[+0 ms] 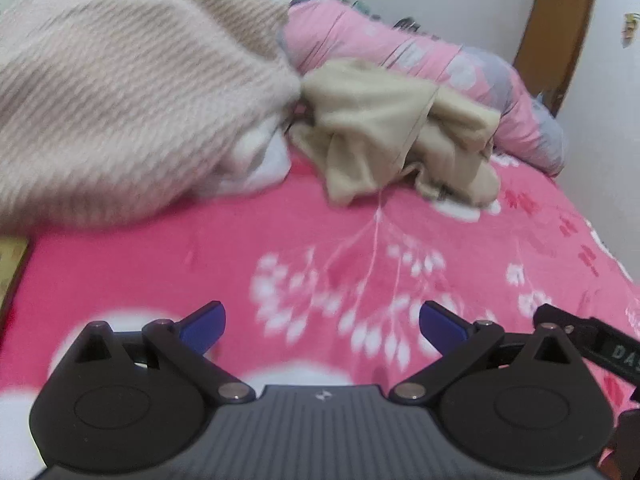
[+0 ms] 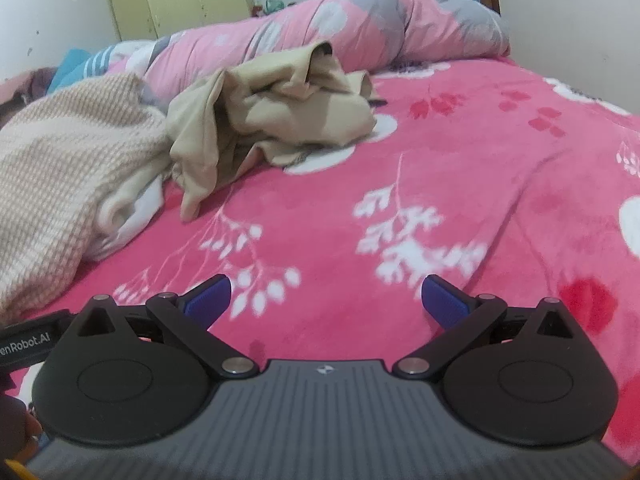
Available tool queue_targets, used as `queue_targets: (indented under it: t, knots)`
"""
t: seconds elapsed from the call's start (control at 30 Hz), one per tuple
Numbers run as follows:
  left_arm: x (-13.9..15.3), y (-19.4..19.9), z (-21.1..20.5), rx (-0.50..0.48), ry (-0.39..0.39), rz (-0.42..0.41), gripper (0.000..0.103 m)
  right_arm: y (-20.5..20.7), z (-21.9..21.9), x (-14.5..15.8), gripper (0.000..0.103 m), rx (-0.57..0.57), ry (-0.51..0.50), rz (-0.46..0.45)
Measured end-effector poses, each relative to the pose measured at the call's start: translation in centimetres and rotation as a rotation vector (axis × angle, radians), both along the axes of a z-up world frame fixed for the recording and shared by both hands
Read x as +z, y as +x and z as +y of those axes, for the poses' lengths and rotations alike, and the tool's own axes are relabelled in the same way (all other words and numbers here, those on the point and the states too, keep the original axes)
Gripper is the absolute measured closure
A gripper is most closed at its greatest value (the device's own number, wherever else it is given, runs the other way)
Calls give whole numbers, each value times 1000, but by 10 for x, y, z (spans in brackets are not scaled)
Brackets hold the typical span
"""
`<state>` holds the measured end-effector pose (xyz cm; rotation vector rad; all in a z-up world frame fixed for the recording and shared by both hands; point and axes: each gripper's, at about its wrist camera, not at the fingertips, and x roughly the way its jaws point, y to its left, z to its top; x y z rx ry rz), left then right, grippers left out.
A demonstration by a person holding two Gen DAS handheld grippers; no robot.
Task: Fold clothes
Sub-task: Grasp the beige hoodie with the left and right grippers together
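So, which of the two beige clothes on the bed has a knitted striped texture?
The large knit sweater, lying at the left. It shows ribbed beige and white stripes. The tan garment beside it is smooth, plain cloth, crumpled in a heap.

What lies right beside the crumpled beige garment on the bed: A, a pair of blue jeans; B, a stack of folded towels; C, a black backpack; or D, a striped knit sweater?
D: the beige garment sits crumpled on the pink bedspread, with the striped knit sweater heaped against its side; no jeans, backpack or towel stack shows in either view.
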<state>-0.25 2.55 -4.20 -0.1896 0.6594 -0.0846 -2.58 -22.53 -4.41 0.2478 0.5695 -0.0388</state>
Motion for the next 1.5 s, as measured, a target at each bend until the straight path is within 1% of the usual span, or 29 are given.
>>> queue_targets:
  t: [0.1,0.2,0.27,0.33,0.43,0.5,0.53,0.57,0.6,0.63,0.67,0.7,0.73,0.77,0.8,0.83,0.87,0.9,0.97,1.03,1.17,1.27,1.43,1.5]
  knots:
    - [21,21,-7,-59,76,-136,0,24,-17,19,1,42,16,-38]
    - [37,51,-19,-98,139,-231,0,55,-31,42,1,77,4,-78]
    - [41,76,-32,-126,176,-257,0,80,-36,57,1,94,-12,-114]
    - [43,101,-47,-155,221,-277,0,110,-39,70,1,133,2,-149]
    - [35,137,-73,-194,311,-289,0,159,-39,72,1,196,26,-142]
    - [23,159,-87,-202,375,-273,3,192,-36,69,2,222,28,-125]
    - [18,168,-92,-203,396,-265,10,208,-35,66,2,222,26,-112]
    - [12,176,-95,-201,405,-255,21,221,-34,63,3,220,24,-105]
    - [7,183,-97,-198,414,-245,26,226,-34,62,9,217,27,-109]
    - [2,190,-99,-196,417,-235,33,230,-34,61,16,214,30,-114]
    - [-2,195,-100,-191,411,-228,40,234,-35,61,20,211,33,-119]
    - [-5,198,-99,-184,406,-229,43,237,-35,60,31,208,36,-124]
    - [-6,199,-99,-180,405,-235,51,241,-35,59,48,205,39,-129]
    - [-8,200,-98,-175,403,-241,60,245,-35,59,54,202,42,-135]
    - [-8,200,-96,-171,398,-246,64,248,-36,58,64,199,45,-140]
    - [-7,198,-93,-164,383,-254,73,252,-36,58,77,196,49,-145]
    - [-4,195,-89,-147,367,-268,88,255,-36,57,83,193,52,-150]
    - [0,193,-86,-128,360,-282,93,259,-37,56,90,190,55,-156]
    - [9,184,-80,-101,347,-307,95,266,-37,55,94,184,61,-166]
    - [18,175,-75,-81,332,-335,96,258,-35,63,97,192,40,-199]
    - [41,148,-67,-78,326,-396,97,237,-33,79,98,193,57,-242]
    - [58,124,-62,-89,321,-434,97,215,-38,87,98,185,84,-277]
    - [77,78,-49,-116,273,-450,97,166,-48,97,98,174,124,-316]
    - [78,54,-44,-144,259,-444,97,141,-52,102,98,172,136,-332]
